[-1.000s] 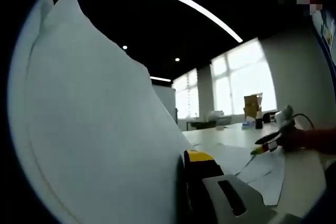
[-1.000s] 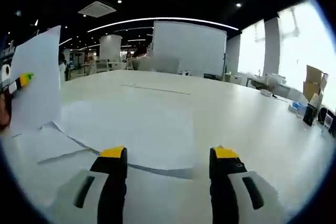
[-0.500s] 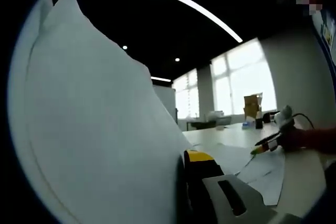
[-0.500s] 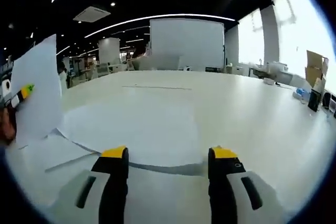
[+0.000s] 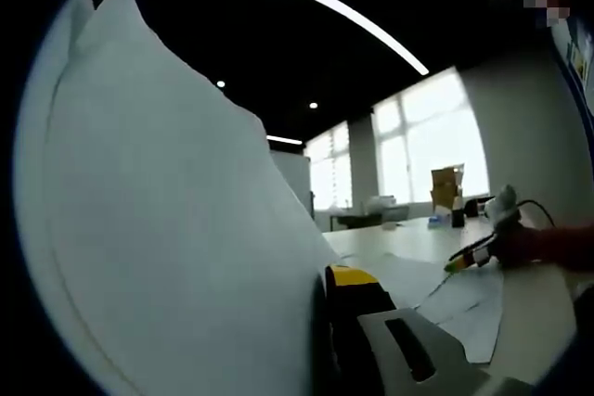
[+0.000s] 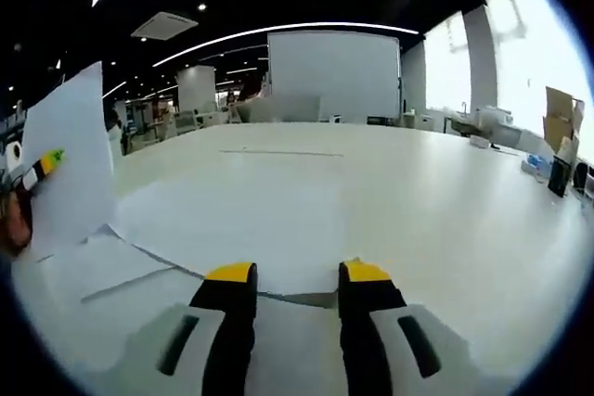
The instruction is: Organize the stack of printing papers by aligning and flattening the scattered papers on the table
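- In the left gripper view, a large white sheet of paper (image 5: 176, 229) stands upright and covers the left half of the frame.
- The left gripper (image 5: 320, 322) sits at the bottom centre. One yellow-tipped jaw shows pressed against the sheet's edge; the other is hidden behind the paper, so the gripper appears clamped on the sheet.
- At the right of that view, the right gripper (image 5: 461, 260) reaches in low over loose papers (image 5: 464, 308) lying flat on the white desk (image 5: 408, 240).
- In the right gripper view, the right gripper (image 6: 295, 277) sits at the bottom centre, its yellow-tipped jaws a narrow gap apart, holding nothing, just above the near edge of a flat sheet (image 6: 241, 229).
- At the left edge of that view, the left gripper (image 6: 42, 166) holds the raised sheet (image 6: 70, 159) upright.
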### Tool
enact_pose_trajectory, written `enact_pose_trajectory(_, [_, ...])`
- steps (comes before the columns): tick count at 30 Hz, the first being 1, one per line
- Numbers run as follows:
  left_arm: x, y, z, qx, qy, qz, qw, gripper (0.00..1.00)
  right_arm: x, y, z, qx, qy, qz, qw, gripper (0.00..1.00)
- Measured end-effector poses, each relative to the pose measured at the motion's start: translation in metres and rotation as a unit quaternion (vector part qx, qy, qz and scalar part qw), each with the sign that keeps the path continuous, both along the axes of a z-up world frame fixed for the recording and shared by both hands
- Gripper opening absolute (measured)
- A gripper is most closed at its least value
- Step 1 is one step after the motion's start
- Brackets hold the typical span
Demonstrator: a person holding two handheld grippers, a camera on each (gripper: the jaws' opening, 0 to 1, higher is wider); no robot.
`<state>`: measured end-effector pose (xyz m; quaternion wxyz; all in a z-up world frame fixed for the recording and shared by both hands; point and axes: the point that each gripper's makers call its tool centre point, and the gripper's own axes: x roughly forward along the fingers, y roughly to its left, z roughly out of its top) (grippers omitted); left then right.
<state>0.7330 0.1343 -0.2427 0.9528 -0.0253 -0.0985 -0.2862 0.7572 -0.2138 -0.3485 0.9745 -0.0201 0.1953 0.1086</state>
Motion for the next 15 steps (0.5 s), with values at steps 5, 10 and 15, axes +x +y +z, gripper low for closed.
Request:
enact_pose_trajectory(5, [-0.0004,-0.0004,0.0,0.0,0.0,0.0,1.0,0.11,-0.0002,0.0008,0.0067,0.021,-0.013,0.002,0.9997,0.18])
enact_pose_trajectory(10, [-0.0008,-0.001,0.0001,0.0,0.0,0.0,1.0,0.11,0.0001,0.002,0.0069,0.018,-0.015,0.007,0.9997,0.14])
enact_pose_trajectory(15, [-0.0008,-0.0008,0.0003,0.0,0.0,0.0,1.0,0.11,0.0019,0.0013,0.0089,0.022,-0.018,0.007,0.9996,0.16])
